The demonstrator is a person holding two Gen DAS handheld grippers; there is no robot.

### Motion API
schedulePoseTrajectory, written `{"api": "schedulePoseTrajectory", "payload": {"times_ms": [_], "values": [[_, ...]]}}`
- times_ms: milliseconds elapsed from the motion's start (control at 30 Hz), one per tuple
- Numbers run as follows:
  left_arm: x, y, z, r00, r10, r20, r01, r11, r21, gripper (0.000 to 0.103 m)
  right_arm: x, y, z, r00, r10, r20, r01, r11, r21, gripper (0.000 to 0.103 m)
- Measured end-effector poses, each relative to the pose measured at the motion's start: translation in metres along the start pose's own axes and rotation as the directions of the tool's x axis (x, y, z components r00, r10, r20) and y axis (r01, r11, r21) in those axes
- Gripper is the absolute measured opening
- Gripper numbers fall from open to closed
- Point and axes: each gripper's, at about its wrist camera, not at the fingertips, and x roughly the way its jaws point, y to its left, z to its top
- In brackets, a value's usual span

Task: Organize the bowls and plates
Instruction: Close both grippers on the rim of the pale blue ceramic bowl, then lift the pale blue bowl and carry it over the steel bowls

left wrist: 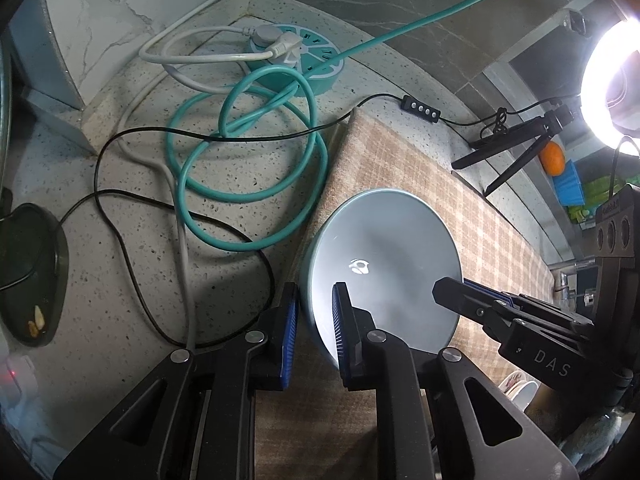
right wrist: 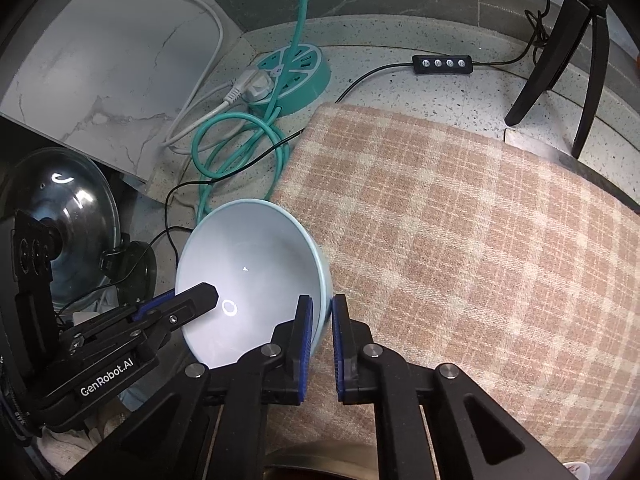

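Observation:
A pale blue bowl (left wrist: 384, 264) is held tilted over the left edge of a checked cloth (left wrist: 472, 216). My left gripper (left wrist: 316, 320) straddles its left rim, one finger outside and one inside, shut on it. My right gripper (right wrist: 322, 324) is shut on the bowl's (right wrist: 248, 272) right rim, one pad inside and one outside. Each gripper shows in the other's view: the right (left wrist: 460, 292) reaches in from the right, the left (right wrist: 188, 300) from the left.
A round teal power strip (left wrist: 296, 56) with coiled teal, white and black cables lies on the speckled counter behind. A dark dish (left wrist: 32, 276) sits at far left. A ring light on a tripod (left wrist: 520, 148) stands at the right. A glass lid (right wrist: 64, 216) leans at left.

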Motion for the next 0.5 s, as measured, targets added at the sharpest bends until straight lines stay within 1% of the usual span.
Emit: {"api": "schedulePoseTrajectory", "payload": {"times_ms": [167,500], "values": [[-0.011,-0.006,-0.003,1.0,-0.006,0.016,0.006,1.0,0.007,0.015,-0.012,0.001,-0.004,1.0,0.004,0.01,-0.004,1.0,-0.002,0.009],[-0.04,-0.023,-0.013,0.999,-0.025,0.045,0.023,0.999,0.048,0.015,-0.052,0.002,-0.019,0.999,0.026,0.047,-0.026,1.0,-0.007,0.009]]}}
